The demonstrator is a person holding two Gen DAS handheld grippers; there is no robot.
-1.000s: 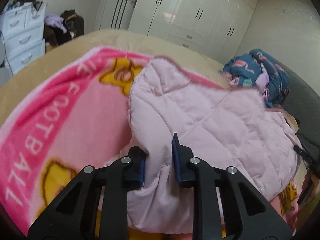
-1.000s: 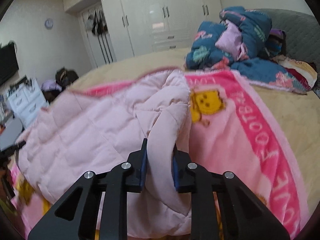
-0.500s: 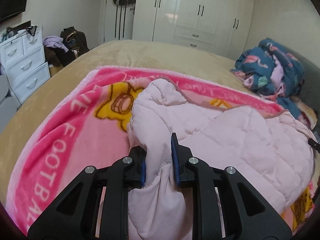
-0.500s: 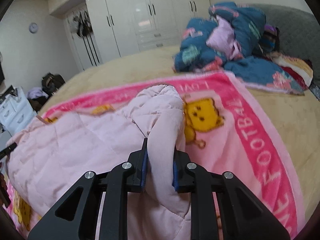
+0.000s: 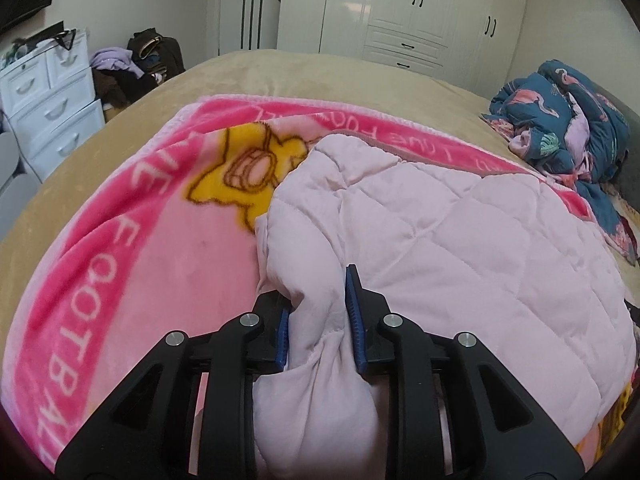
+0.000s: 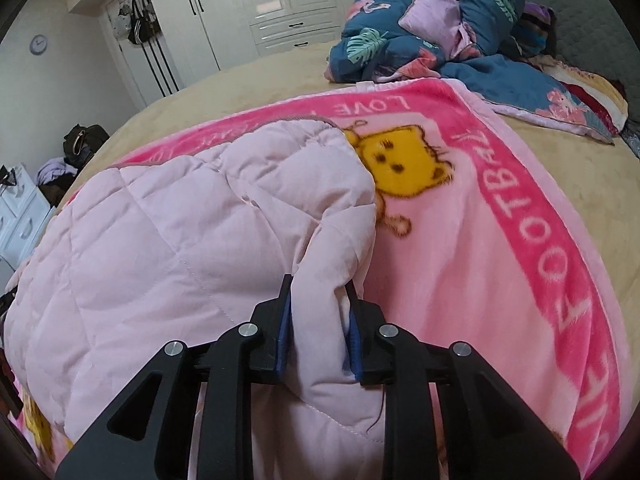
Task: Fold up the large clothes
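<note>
On pink blanket (image 5: 152, 264), quilted jacket (image 5: 460, 240) bunched between both grippers' opening jaws, pads touching.

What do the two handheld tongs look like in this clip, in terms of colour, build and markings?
Both the left tongs and the right tongs look alike: matte black angular linkage arms with triangular cut-outs, silver round pivot bolts, and ribbed blue pads on the inner finger faces. No cables, labels, hands or sleeves show.

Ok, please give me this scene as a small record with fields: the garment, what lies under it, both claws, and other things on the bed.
garment: pale pink quilted padded jacket, lying folded over
under it: bright pink fleece blanket with yellow cartoon figures
bed: tan bedspread
left claw: jaws opening, jacket fabric between them
right claw: jaws opening, jacket fabric between them
other: crumpled dark blue patterned quilt
</note>
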